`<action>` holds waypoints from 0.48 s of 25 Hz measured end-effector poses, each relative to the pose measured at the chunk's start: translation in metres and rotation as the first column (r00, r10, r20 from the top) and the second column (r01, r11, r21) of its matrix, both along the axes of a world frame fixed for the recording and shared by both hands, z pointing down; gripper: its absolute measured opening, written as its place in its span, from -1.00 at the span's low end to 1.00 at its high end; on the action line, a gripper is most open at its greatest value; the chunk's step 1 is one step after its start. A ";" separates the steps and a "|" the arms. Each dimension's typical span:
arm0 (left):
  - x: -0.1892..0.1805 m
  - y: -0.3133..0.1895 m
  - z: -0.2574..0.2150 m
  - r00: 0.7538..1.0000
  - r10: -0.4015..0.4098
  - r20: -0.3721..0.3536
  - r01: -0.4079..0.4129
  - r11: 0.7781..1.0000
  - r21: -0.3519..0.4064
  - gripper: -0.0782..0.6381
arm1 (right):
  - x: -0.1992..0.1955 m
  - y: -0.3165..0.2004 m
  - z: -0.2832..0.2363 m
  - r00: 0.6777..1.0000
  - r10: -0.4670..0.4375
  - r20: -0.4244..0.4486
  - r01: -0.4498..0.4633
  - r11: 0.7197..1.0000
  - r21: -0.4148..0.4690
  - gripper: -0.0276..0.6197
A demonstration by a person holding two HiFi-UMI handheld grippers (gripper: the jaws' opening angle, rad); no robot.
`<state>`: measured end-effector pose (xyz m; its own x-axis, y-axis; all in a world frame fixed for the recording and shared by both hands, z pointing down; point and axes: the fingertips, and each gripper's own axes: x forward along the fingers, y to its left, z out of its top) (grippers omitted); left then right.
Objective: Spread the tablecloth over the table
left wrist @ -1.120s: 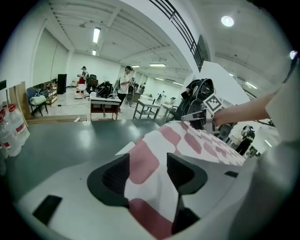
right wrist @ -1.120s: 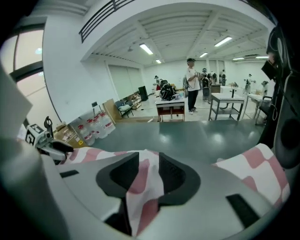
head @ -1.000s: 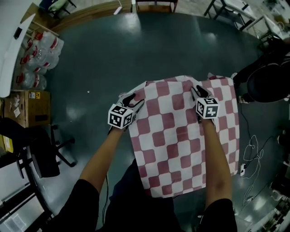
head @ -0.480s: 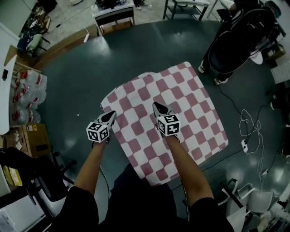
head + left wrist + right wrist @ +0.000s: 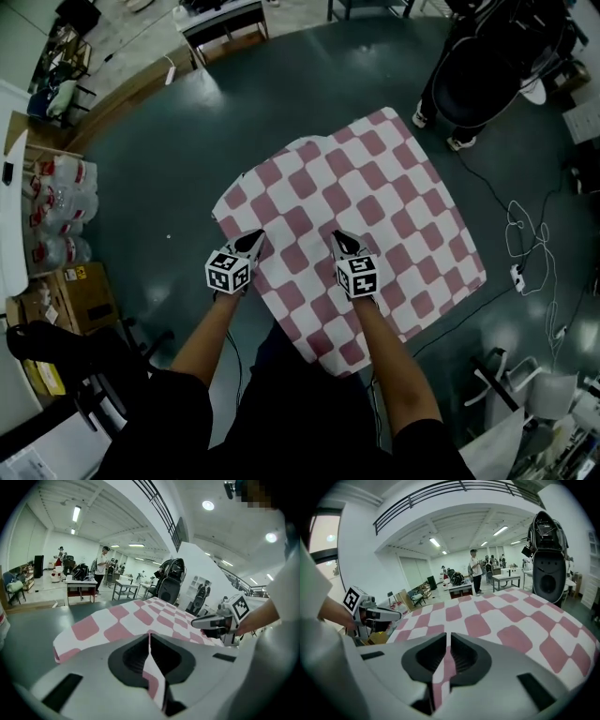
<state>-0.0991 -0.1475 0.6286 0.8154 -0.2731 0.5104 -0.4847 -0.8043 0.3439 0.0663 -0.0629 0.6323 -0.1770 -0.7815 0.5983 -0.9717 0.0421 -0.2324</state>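
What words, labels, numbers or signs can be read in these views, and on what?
No text reads legibly in any view.
On the cardboard box: a yellow sticker, too small to read.
On the bottle packs: red labels, too small to read.
On the left gripper and right gripper: cubes with black-and-white square patterns, no letters.
On the tablecloth: checks only, no print.

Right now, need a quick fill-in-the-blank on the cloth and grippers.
1. The left gripper is ____ on a fold of the cloth.
2. The right gripper pinches the ____.
3. In the left gripper view, the right gripper shows on the ____ side.
Missing words: shut; cloth; right.
Note: the right gripper's jaws have just been closing, with cloth between them.
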 end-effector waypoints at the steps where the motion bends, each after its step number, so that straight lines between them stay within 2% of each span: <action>1: 0.003 -0.010 0.001 1.000 -0.002 0.002 0.002 1.000 0.008 -0.71 | 0.000 -0.009 0.003 1.000 0.004 -0.001 -0.004 1.000 -0.005 -0.82; 4: 0.011 -0.035 0.000 1.000 -0.007 -0.011 0.007 1.000 0.010 -0.71 | -0.004 -0.043 0.008 1.000 -0.005 0.005 0.005 1.000 -0.011 -0.82; 8: 0.014 -0.073 0.008 1.000 -0.017 -0.004 0.017 0.999 0.039 -0.71 | -0.012 -0.100 0.018 0.995 -0.094 -0.045 0.094 0.995 -0.016 -0.81; 10: 0.011 -0.091 0.020 0.999 -0.038 0.000 0.038 0.999 0.027 -0.71 | -0.009 -0.128 0.024 0.989 -0.132 -0.073 0.131 0.991 -0.025 -0.81; 12: 0.009 -0.104 0.035 0.999 -0.049 0.008 0.049 0.999 -0.002 -0.71 | -0.008 -0.152 0.036 0.986 -0.162 -0.041 0.160 0.986 -0.056 -0.81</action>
<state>-0.0905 -0.2515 0.6637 0.7971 -0.3115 0.5173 -0.5261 -0.7787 0.3418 0.0587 -0.2153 0.6684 -0.2696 -0.7127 0.6476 -0.9628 0.1879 -0.1940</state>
